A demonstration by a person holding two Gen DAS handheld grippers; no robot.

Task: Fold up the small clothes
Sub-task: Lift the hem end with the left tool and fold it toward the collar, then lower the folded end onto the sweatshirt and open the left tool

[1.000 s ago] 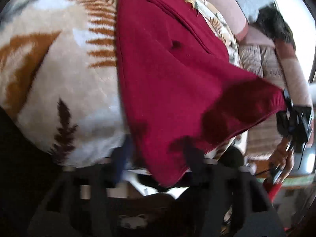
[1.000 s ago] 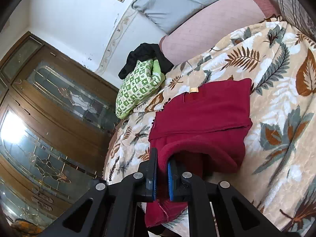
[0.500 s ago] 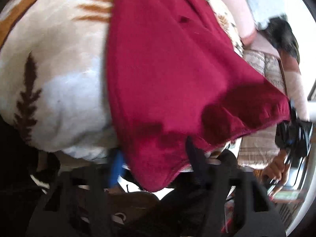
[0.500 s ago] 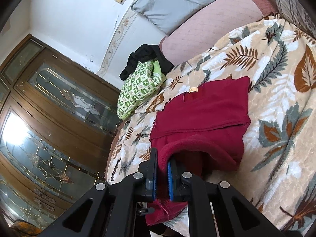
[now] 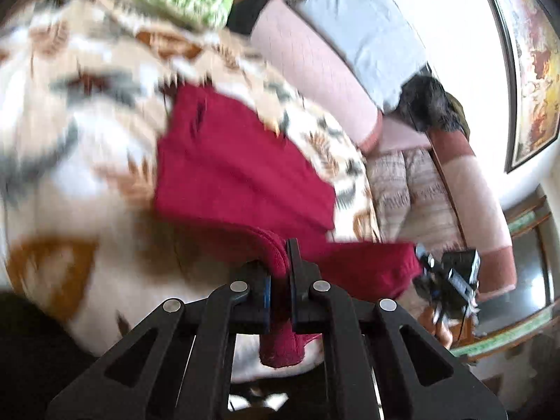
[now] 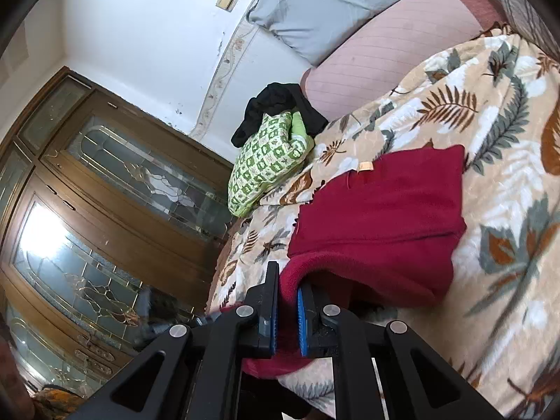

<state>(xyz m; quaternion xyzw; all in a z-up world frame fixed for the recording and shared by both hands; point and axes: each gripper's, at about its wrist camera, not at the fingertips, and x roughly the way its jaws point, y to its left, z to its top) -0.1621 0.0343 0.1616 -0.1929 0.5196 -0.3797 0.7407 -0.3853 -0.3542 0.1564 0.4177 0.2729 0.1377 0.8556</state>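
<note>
A dark red fleece garment (image 5: 227,168) lies on a leaf-patterned blanket (image 5: 63,182), its near hem lifted off the bed. My left gripper (image 5: 280,273) is shut on one corner of that hem, and red cloth hangs below the pads. The left wrist view is blurred. In the right wrist view the same red garment (image 6: 385,217) shows a tan neck label at its far end. My right gripper (image 6: 287,309) is shut on the other hem corner, with cloth bunched between the blue pads. The right gripper (image 5: 451,276) also shows at the right of the left wrist view.
A green patterned cloth bundle (image 6: 269,164) and a black garment (image 6: 280,105) sit at the far end of the bed. A pink bolster (image 6: 385,56) and a grey pillow (image 6: 332,3) lie behind. A wooden glass-door cabinet (image 6: 105,227) stands to the left.
My left gripper closed on the red hem corner and rose, tilting up so the pillows and wall came into view. The right gripper kept its hold and barely moved.
</note>
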